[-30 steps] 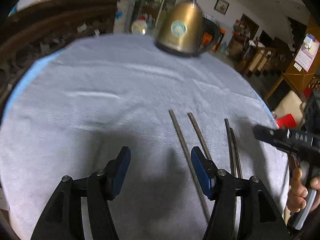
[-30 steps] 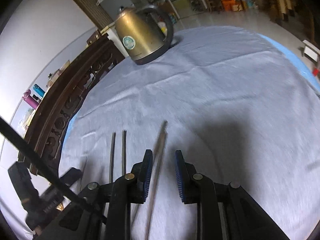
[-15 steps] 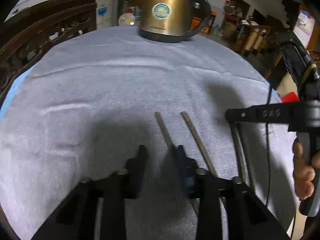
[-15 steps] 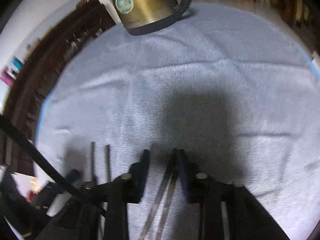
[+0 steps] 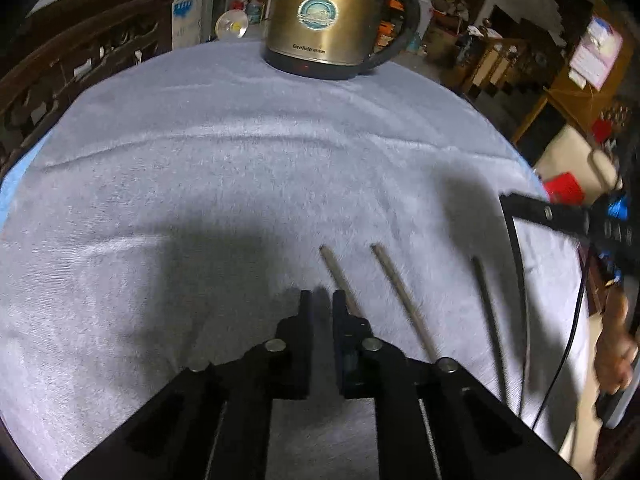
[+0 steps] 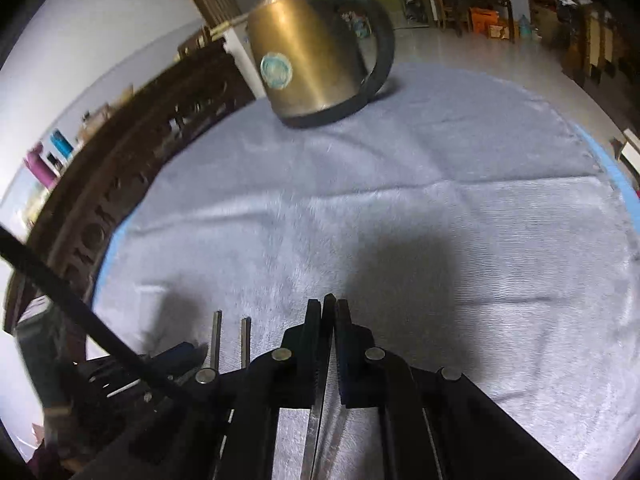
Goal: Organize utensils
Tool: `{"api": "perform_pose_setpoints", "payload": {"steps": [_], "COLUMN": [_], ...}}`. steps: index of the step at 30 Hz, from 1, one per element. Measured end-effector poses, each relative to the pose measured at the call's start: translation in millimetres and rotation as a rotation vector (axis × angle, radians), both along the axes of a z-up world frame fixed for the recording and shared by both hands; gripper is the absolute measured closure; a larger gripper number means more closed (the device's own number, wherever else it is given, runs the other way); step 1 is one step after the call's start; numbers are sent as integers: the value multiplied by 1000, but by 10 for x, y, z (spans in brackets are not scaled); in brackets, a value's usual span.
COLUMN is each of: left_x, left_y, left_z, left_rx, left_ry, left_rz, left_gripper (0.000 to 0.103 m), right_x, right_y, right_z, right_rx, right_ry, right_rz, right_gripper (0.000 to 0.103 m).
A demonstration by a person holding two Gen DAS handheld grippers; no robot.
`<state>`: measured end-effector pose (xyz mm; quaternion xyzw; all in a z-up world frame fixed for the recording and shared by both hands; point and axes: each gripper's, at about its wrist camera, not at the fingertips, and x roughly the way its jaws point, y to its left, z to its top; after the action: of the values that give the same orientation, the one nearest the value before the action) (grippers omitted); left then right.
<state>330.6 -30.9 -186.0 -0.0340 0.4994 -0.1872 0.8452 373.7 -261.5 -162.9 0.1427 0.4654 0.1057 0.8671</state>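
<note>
Several metal chopsticks lie on a grey-blue towel (image 5: 240, 168). In the left wrist view two lighter chopsticks (image 5: 400, 292) lie side by side just right of my left gripper (image 5: 319, 300), which is shut with nothing between its pads. A darker chopstick (image 5: 486, 304) lies further right. In the right wrist view my right gripper (image 6: 329, 312) is shut on a dark chopstick (image 6: 325, 360), with a second one (image 6: 334, 440) showing below. The two lighter chopsticks (image 6: 230, 340) lie to its left.
A brass-coloured electric kettle (image 5: 328, 20) stands at the far edge of the towel; it also shows in the right wrist view (image 6: 312, 60). A dark carved wooden bench (image 5: 60, 64) runs along the left. A black cable (image 5: 520, 280) hangs by the right gripper.
Both grippers have closed. The right one has closed on a dark chopstick and lifted it. The left one has moved forward beside the lighter pair.
</note>
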Motion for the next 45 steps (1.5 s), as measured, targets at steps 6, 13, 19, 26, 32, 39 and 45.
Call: {"api": "perform_pose_setpoints", "payload": {"steps": [6,13,19,26,32,39,45], "left_x": [208,330,110,-304,-663,-1250,-1671], "left_y": [-231,-280,-100,132,273,449,467], "left_z": [-41,-57,128,653,1056,1403,1596], "left_rx": [45,83,19,-27,-61,-103,-123], "left_ry": [32,31,-40,-191,-320,-444,-520], "left_rz": [7,7,76,125,164,211,209], "left_gripper": [77,95,96,97,97,97,97], "right_x": [-88,-257,-494,-845,-1213,-1758,-2242], "right_y": [-203,-394,-500,-496,-492,-441,-262], "right_z": [36,36,227,523,735,1017,1227], "right_rx": [51,76,85,68,60,33,-37], "right_ry": [-8,-19,-76,-177,-259,-377,-482], "right_rz": [-32,-42,-50,-59,-79,-113,-117], "right_gripper": [96,96,96,96,96,96,96]}}
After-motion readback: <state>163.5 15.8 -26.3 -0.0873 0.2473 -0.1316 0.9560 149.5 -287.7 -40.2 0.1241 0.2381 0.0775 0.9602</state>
